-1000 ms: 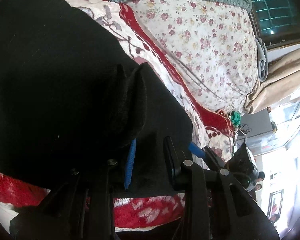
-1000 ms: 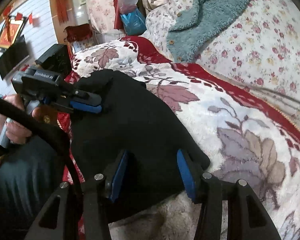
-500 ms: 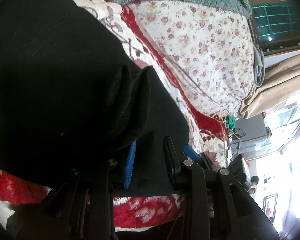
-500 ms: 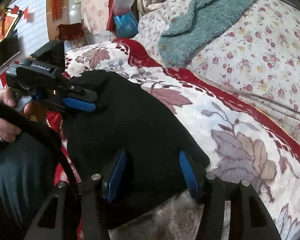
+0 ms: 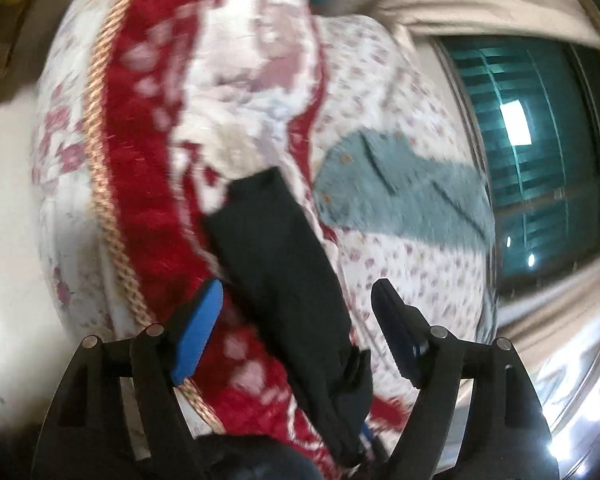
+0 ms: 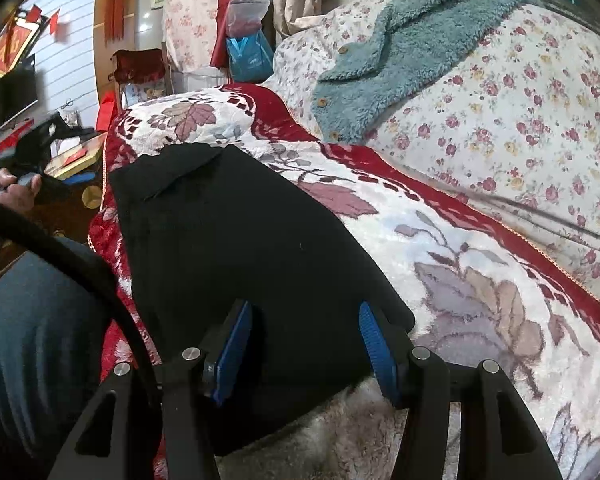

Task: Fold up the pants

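My right gripper [image 6: 304, 344] sits nearest me, jaws spread wide and pressing on nothing, straddling the near edge of the folded black pants [image 6: 236, 240]. The pants lie flat on the red-and-white leaf-patterned blanket [image 6: 480, 280], near its edge on my side, a compact dark rectangle with a loose flap at the far corner. My left gripper [image 5: 300, 320] is off to the side of the pants, jaws opening, with no cloth touching its blue pads [image 5: 198, 332]; from there the pants show only as a narrow dark strip. The fabric looks soft, thick and limp, light enough to lift but likely to sag and unfold if I pinch one layer, so I judge the best hold is at a corner of the near edge, taking all the layers together. Beyond the pants, on the floral sheet [image 6: 520, 92], lies a teal fleece cardigan [image 6: 400, 60].
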